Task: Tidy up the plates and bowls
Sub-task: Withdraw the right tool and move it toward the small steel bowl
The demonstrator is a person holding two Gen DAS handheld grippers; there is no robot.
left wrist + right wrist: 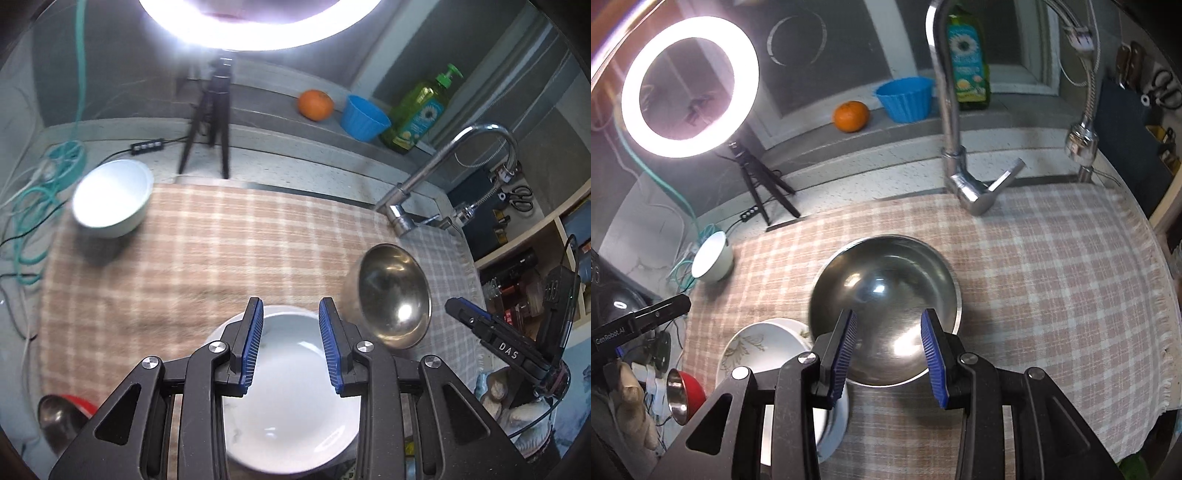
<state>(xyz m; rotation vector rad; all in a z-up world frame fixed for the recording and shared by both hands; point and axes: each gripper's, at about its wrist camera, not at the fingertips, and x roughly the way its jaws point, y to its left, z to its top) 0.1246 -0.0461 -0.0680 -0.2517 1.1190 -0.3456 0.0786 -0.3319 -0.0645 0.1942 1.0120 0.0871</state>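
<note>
Only right view: plate with gold leaves (753, 345)
Steel bowl (884, 314): shiny, round
Left tool (291, 345): apart
Right tool (889, 354): apart

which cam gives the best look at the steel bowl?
Right wrist. The steel bowl sits centred just beyond the open right gripper, whole rim and interior visible. The left wrist view catches it off to the right, smaller and seen at an angle, beside the white plate.

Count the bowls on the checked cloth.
2: a steel bowl mid-cloth below the right gripper, and a white bowl at the far-left edge. A red-and-steel one sits off the cloth.
</note>
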